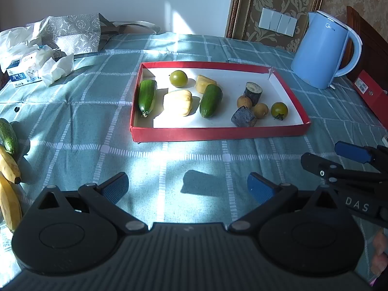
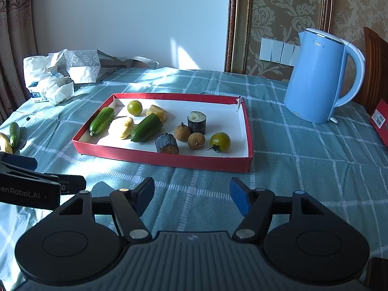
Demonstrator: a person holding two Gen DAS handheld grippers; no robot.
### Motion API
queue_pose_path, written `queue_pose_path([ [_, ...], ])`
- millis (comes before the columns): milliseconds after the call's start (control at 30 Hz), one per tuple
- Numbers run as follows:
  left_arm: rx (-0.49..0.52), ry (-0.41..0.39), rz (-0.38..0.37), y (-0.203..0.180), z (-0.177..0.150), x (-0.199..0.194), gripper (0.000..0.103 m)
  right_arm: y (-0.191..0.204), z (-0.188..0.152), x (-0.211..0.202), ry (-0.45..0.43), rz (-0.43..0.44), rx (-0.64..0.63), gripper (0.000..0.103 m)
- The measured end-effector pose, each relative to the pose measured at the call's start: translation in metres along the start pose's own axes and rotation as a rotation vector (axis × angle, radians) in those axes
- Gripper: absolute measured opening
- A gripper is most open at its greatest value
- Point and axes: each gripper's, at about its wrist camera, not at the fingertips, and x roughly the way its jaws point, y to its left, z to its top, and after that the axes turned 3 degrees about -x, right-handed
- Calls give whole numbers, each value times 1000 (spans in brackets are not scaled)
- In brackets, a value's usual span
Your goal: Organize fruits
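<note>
Presently, both hand-held grippers hover low over the checked tablecloth (image 1: 194, 155), short of the red tray (image 1: 218, 134), and neither holds anything. The left gripper (image 1: 188, 189) has its jaws spread wide; the right gripper (image 2: 191, 197) likewise stands apart and empty.

The tray already carries two cucumber halves, two green tomatoes, pale yellow pieces, two dark cut chunks and two small brown fruits. Still outside it lie a small cucumber (image 1: 8, 137) and bananas (image 1: 8, 167), grouped at the table's left edge.

Seen from the left gripper, these loose fruits sit at about nine to ten o'clock, near; from the right gripper they lie at about ten o'clock, well apart, with the left gripper between. The left hand is judged the nearer. The loose cucumber's long axis runs roughly twelve-to-six, slightly tilted, and the bananas run much the same way; a grasp would likely require the left gripper to swing left and close across that axis. The tray lies at twelve o'clock from both.
</note>
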Motion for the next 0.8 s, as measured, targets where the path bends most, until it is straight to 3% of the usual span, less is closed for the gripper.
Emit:
queue_pose_path([
  [800,0,-1,10,-2,-1,-2,103,0,0,1,3,6,-4,68],
])
